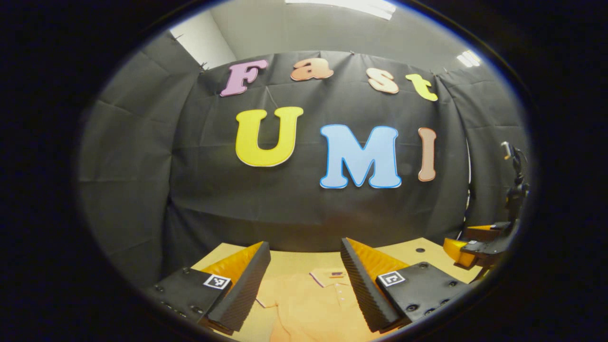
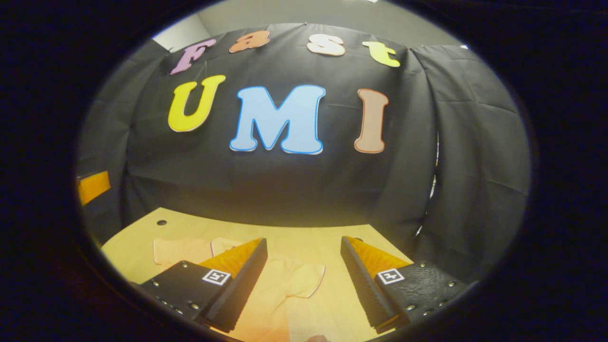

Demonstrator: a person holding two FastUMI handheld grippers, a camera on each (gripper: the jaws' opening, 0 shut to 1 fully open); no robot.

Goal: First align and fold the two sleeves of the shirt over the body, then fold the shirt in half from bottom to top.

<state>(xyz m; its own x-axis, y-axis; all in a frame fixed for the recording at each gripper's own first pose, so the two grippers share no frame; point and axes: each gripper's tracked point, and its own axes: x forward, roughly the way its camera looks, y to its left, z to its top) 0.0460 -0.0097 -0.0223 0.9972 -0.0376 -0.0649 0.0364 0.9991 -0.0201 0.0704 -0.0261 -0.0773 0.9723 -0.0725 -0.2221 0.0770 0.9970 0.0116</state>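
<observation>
Step in hand: judged as the very start; the orange polo shirt lies flat on the wooden table and neither sleeve looks folded over the body yet.
Shirt position: lower centre of the left gripper view, collar and button placket between the fingers; in the right gripper view its short sleeve spreads out at lower centre, with more orange cloth at lower left.
Left gripper: fingers spread wide, holding nothing, raised above the shirt near the collar.
Right gripper: fingers wide apart, empty, hanging over the spread sleeve; it also shows at the right edge of the left gripper view.
Next move, as a judgement: each gripper should drop to a sleeve's outer hem, pinch the cloth, and carry it inward over the chest so the two sleeves meet evenly.
Edges: the sleeve's hem in the right gripper view lies clean and curved on bare wood, an easy edge to pinch; the left sleeve hem is partly hidden behind the left finger.
Open room: bare table lies beyond the collar toward the black cloth wall, and to the right of the sleeve in the right gripper view.
Watch: small holes in the tabletop lie apart from the shirt.
</observation>
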